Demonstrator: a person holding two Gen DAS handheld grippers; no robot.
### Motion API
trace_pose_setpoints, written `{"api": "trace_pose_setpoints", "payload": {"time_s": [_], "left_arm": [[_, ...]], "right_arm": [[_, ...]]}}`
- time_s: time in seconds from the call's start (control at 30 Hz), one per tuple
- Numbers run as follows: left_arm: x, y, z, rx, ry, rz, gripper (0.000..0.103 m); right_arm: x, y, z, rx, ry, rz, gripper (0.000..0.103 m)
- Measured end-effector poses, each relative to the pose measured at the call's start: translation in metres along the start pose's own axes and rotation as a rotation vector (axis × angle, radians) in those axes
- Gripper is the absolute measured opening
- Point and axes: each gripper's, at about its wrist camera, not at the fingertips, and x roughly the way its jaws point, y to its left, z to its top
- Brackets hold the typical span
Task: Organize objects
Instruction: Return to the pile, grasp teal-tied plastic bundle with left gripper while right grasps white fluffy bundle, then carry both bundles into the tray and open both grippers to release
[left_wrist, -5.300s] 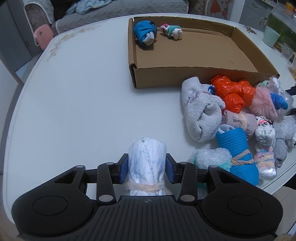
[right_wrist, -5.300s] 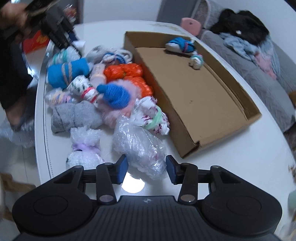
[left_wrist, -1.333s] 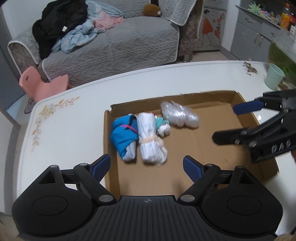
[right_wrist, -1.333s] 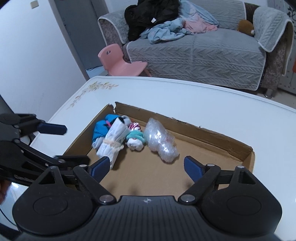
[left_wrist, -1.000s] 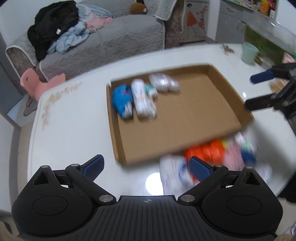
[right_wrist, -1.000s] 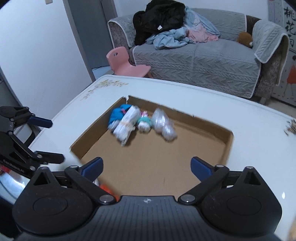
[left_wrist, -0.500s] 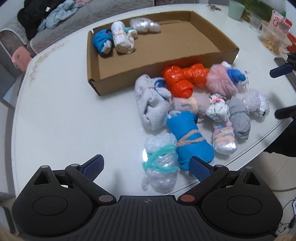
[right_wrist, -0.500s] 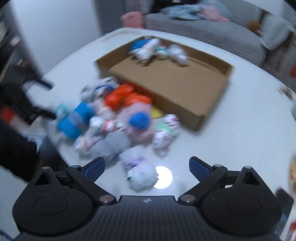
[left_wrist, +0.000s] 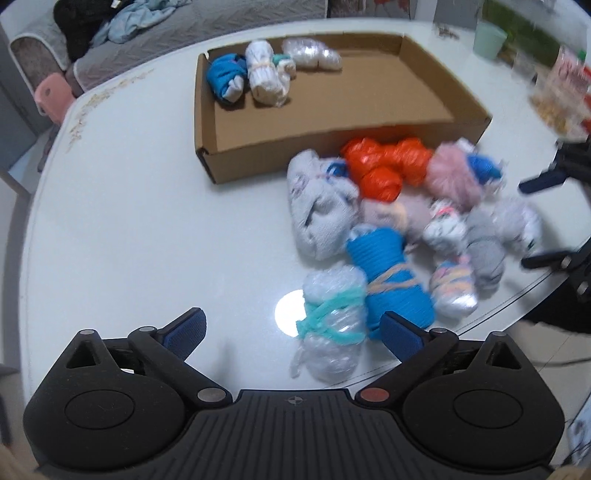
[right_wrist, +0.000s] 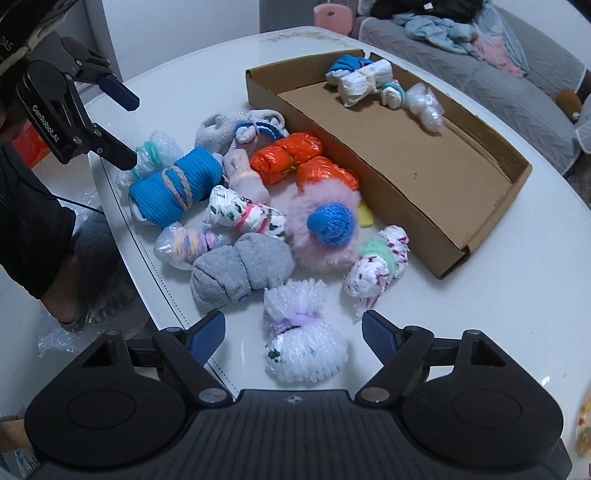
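Both tools hover over the near edge of the white table (left_wrist: 129, 229), pointed steeply down at the pile of bundles.

Left gripper (left_wrist: 293, 330): jaws spread wide, nothing pinched. Clear bubble-wrap bundle tied with teal yarn (left_wrist: 332, 325) sits between the pads but right of centre, close by the right pad, well clear of the left one. Long axis runs near-to-far, roughly in line with the fingers. Blue ribbed roll (left_wrist: 388, 277) lies against its right flank, likely in the way of the right finger.

Right gripper (right_wrist: 293, 334): jaws have just been closing, not yet touching. White bubble-wrap bundle with a lilac tie (right_wrist: 301, 339) sits centred between the pads, gaps on both sides; pinched waist, puffy ends, long axis near-to-far. Grey towelling roll (right_wrist: 240, 277) just far-left of it.

Cardboard tray (right_wrist: 491, 206) far and right of the pile; four bundles lined along its far wall.

Judgement: right tool better aligned; bubble wrap soft, springy, likely to compress before gripping.
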Motion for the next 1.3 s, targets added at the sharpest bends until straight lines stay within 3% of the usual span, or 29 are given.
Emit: {"api": "trace_pose_setpoints", "payload": {"time_s": [0.13,0.2,0.3,0.43,0.63,0.7,0.77,1.13,1.3], "left_arm": [[0.01,-0.005,-0.002,0.053,0.004,0.05,0.1],[0.016,-0.004,-0.001,0.041,0.002,0.04,0.101],[0.023,-0.009,-0.002,0.059,-0.003,0.032,0.1],[0.031,-0.012,-0.003,0.074,-0.006,0.034,0.095],[0.036,-0.01,-0.001,0.048,0.0,0.0,0.078],[0.034,-0.01,0.0,0.043,-0.005,-0.03,0.058],[0.034,-0.011,0.002,0.043,-0.006,-0.045,0.049],[0.023,-0.001,0.008,0.033,-0.008,-0.026,0.046],[-0.006,0.014,0.022,-0.017,-0.066,-0.012,0.046]], "right_arm": [[0.001,0.001,-0.003,-0.005,0.018,-0.002,0.07],[0.002,0.0,-0.004,-0.005,0.025,0.003,0.068],[0.005,-0.001,-0.004,0.003,0.043,0.018,0.056],[0.008,-0.002,-0.005,0.007,0.063,0.009,0.053],[0.008,-0.003,-0.004,0.019,0.069,0.008,0.046],[0.007,-0.004,-0.004,0.03,0.07,0.011,0.04],[0.006,-0.005,-0.003,0.042,0.074,0.019,0.038],[-0.001,0.001,0.001,0.07,0.066,0.04,0.037],[-0.016,0.006,0.002,0.066,0.033,0.039,0.037]]}}
